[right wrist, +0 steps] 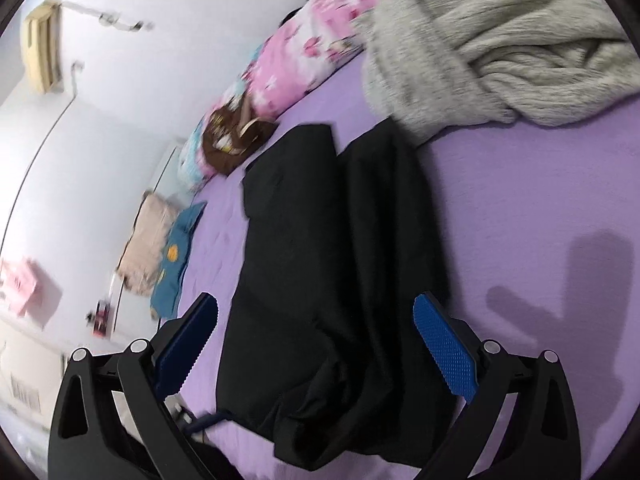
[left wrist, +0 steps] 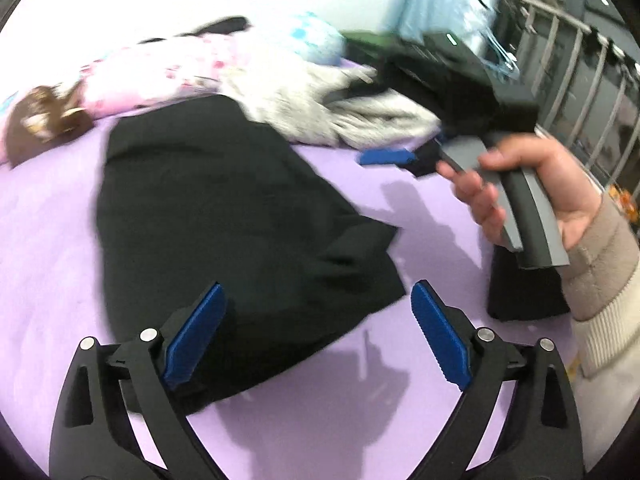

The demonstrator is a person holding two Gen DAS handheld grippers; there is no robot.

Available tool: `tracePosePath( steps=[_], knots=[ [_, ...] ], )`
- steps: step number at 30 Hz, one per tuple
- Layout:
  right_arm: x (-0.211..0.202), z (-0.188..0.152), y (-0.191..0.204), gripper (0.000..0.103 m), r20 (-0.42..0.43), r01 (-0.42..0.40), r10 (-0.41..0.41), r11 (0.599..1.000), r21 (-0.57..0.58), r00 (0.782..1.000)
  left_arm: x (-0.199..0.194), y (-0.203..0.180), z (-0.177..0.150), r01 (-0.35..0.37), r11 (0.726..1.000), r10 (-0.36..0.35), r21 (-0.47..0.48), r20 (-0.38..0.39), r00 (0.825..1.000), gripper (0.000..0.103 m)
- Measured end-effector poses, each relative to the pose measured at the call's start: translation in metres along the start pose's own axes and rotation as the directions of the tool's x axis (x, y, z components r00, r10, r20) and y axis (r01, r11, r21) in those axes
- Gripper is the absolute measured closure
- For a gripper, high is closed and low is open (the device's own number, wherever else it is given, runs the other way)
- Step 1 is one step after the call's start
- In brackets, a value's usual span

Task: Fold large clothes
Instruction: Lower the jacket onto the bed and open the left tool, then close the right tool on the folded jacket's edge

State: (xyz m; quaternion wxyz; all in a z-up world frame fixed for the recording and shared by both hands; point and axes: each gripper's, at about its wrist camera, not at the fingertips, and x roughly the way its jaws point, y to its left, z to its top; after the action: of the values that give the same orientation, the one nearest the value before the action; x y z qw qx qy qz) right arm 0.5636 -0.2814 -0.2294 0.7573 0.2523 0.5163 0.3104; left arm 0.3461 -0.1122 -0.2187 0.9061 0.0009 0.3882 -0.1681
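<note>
A large black garment [left wrist: 224, 216] lies partly folded on the purple bed sheet [left wrist: 360, 400]. My left gripper [left wrist: 316, 336] is open above the garment's near edge, holding nothing. In the left wrist view a hand holds my right gripper [left wrist: 390, 158] to the right, beyond the garment; whether its jaws are open does not show there. In the right wrist view the right gripper [right wrist: 316, 344] is open and empty over the black garment [right wrist: 332, 280], which lies lengthways with a crease down the middle.
A grey knitted sweater [right wrist: 488, 44] lies bunched beyond the black garment. A pink patterned pillow [right wrist: 312, 56] lies along the white wall. A metal bed rail [left wrist: 580, 80] stands at the right. A small dark folded item [left wrist: 524, 288] lies by the sleeve.
</note>
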Motion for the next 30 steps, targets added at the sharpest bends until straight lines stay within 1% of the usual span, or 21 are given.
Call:
tracePosePath(
  steps=[2, 4, 6, 7, 8, 10, 14, 17, 20, 22, 24, 25, 27, 28, 30],
  knots=[
    [0.009, -0.003, 0.009, 0.006, -0.04, -0.014, 0.012, 0.999, -0.039, 0.999, -0.014, 0.023, -0.003, -0.045, 0.998, 0.046, -0.052, 0.024, 0.999, 0.009],
    [0.017, -0.005, 0.016, 0.006, -0.069, -0.029, 0.025, 0.997, -0.071, 0.997, -0.019, 0.045, -0.006, -0.078, 0.993, 0.081, -0.092, 0.033, 0.996, 0.008],
    [0.027, -0.009, 0.02, 0.006, -0.101, -0.038, 0.029, 0.996, -0.085, 0.995, -0.015, 0.067, -0.009, -0.125, 0.983, 0.127, -0.136, 0.011, 0.992, 0.008],
    [0.031, -0.011, 0.02, 0.006, -0.114, -0.042, 0.032, 0.996, -0.085, 0.993, -0.016, 0.074, -0.012, -0.13, 0.978, 0.133, -0.16, 0.007, 0.991, 0.008],
    [0.037, -0.013, 0.019, 0.006, -0.141, -0.036, 0.024, 0.996, -0.08, 0.99, -0.014, 0.086, -0.016, -0.132, 0.969, 0.135, -0.207, -0.001, 0.991, 0.008],
    [0.046, -0.018, 0.015, 0.006, -0.18, 0.005, -0.018, 0.997, -0.073, 0.984, -0.013, 0.099, -0.023, -0.13, 0.957, 0.13, -0.26, -0.017, 0.991, 0.008],
    [0.057, -0.03, 0.002, 0.006, -0.246, 0.027, -0.04, 0.998, -0.053, 0.968, -0.003, 0.112, -0.031, -0.127, 0.949, 0.122, -0.288, -0.035, 0.992, 0.008],
    [0.055, -0.042, 0.003, 0.006, -0.266, -0.003, -0.016, 0.997, -0.071, 0.964, 0.002, 0.118, -0.039, -0.115, 0.94, 0.108, -0.321, -0.038, 0.993, 0.008],
    [0.053, -0.057, 0.011, 0.007, -0.294, -0.026, -0.016, 0.99, -0.14, 0.956, 0.001, 0.123, -0.048, -0.08, 0.932, 0.078, -0.354, -0.02, 0.997, 0.008],
    [0.059, -0.068, 0.012, 0.013, -0.324, -0.02, -0.041, 0.983, -0.182, 0.945, 0.003, 0.128, -0.052, -0.051, 0.926, 0.053, -0.373, -0.006, 0.999, 0.008],
    [0.068, -0.074, 0.012, 0.04, -0.348, 0.026, -0.11, 0.971, -0.239, 0.931, 0.007, 0.133, -0.054, -0.03, 0.918, 0.031, -0.395, -0.003, 1.0, 0.008],
    [0.071, -0.077, 0.01, 0.044, -0.359, 0.036, -0.128, 0.967, -0.252, 0.925, 0.009, 0.135, -0.056, -0.023, 0.914, 0.022, -0.406, -0.008, 1.0, 0.008],
    [0.068, -0.077, 0.0, 0.054, -0.355, 0.015, -0.089, 0.978, -0.207, 0.931, 0.011, 0.138, -0.057, -0.008, 0.908, 0.004, -0.418, -0.011, 1.0, 0.008],
    [0.065, -0.077, -0.002, 0.057, -0.353, -0.003, -0.066, 0.982, -0.191, 0.933, 0.011, 0.139, -0.057, 0.001, 0.906, -0.004, -0.422, -0.006, 1.0, 0.008],
    [0.057, -0.075, -0.003, 0.069, -0.344, -0.032, -0.032, 0.983, -0.179, 0.939, 0.011, 0.138, -0.056, 0.013, 0.909, -0.015, -0.418, 0.0, 1.0, 0.008]
  ],
)
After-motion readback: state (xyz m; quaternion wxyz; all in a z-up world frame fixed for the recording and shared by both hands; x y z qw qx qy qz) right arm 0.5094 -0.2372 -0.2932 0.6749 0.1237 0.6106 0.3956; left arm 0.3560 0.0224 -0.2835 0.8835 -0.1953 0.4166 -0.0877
